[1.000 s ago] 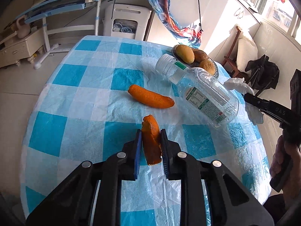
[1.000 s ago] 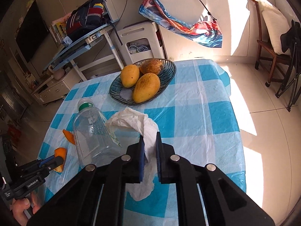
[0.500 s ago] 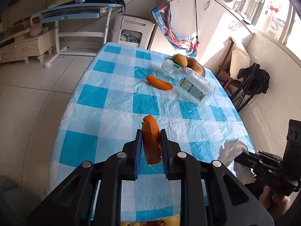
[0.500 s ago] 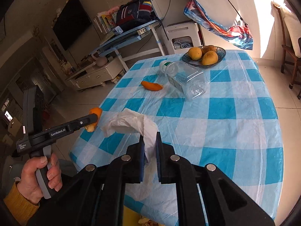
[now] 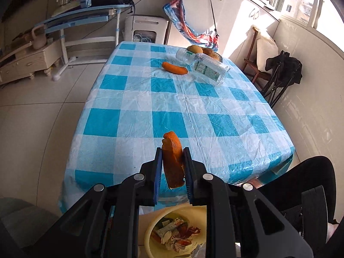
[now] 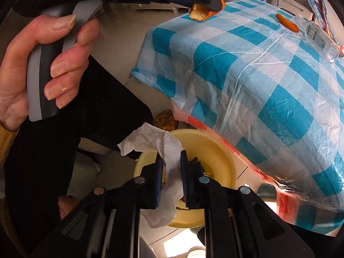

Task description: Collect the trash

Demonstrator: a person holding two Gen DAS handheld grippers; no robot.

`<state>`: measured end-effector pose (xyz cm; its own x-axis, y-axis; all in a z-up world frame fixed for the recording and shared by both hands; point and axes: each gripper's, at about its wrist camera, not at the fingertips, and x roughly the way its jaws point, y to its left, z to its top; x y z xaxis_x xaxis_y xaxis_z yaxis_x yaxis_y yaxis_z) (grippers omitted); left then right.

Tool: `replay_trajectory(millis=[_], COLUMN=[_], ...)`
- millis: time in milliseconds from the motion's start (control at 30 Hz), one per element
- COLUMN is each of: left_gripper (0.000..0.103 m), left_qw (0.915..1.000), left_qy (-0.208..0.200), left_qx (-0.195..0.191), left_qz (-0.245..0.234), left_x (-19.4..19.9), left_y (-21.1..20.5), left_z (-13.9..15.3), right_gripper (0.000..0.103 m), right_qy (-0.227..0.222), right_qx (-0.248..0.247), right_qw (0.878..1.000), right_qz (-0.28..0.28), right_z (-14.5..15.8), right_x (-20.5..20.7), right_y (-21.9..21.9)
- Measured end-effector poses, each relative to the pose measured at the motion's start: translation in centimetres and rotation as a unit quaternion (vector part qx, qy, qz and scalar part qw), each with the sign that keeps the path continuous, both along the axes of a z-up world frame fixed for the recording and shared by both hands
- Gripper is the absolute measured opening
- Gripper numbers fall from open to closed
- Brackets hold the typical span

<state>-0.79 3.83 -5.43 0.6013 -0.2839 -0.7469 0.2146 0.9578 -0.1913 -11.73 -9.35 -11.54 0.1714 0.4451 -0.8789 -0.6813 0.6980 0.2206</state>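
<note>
while over bin (image 6: 215, 150), tissue (image 6: 165, 148) between parted pads

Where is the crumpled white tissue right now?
In the right wrist view, the crumpled white tissue hangs between the right tongs, just above the round yellow plastic bin beside the table.

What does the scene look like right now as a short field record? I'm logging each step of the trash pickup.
left tool: shut on orange peel, above the table's near edge
right tool: jaws just opened; tissue loose between them, over yellow basin
basin contents: scraps of wrappers
left on checked tablecloth: second peel piece, plastic bottle, fruit plate
</note>
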Motion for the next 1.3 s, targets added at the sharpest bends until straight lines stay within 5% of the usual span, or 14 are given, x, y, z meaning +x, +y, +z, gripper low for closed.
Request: replay_trajectory(millis=[300, 500, 733, 900, 967, 1100, 1300], left_gripper=[0.018, 0.018, 0.018, 0.019, 0.028, 0.072, 0.087], left_qw=[0.9999, 0.9995, 0.999, 0.9932, 0.9887, 0.9875, 0.9971], left_qy=[-0.004, -0.014, -0.008, 0.039, 0.052, 0.01, -0.025], left_qx=[0.013, 0.023, 0.03, 0.052, 0.069, 0.109, 0.069], left_qz=[-0.009, -0.017, -0.033, -0.096, -0.123, -0.113, -0.023], left_x=[-3.2, -4.6, -5.6, -6.5, -7.2, -8.3, -7.1], left_y=[0.2, -0.4, -1.1, -3.7, -4.9, -5.5, -1.9], left_z=[-0.1, 0.2, -0.2, -2.2, -3.0, -2.0, 0.3], right_gripper=[0.04, 0.049, 0.054, 0.063, 0.065, 0.071, 0.072], right_qy=[-0.027, -0.087, -0.143, -0.171, -0.173, -0.164, -0.163], right_qx=[0.068, 0.116, 0.142, 0.169, 0.183, 0.198, 0.177], right_qw=[0.995, 0.981, 0.955, 0.925, 0.91, 0.887, 0.886], right_qz=[-0.074, -0.127, -0.215, -0.294, -0.329, -0.385, -0.396], right_z=[2.5, 5.1, 6.9, 7.7, 7.8, 7.6, 7.3], right_x=[-0.4, -0.8, 0.0, 0.5, 0.6, 1.0, 1.0], right_y=[-2.5, -4.3, -7.6, -10.8, -12.4, -14.5, -14.3])
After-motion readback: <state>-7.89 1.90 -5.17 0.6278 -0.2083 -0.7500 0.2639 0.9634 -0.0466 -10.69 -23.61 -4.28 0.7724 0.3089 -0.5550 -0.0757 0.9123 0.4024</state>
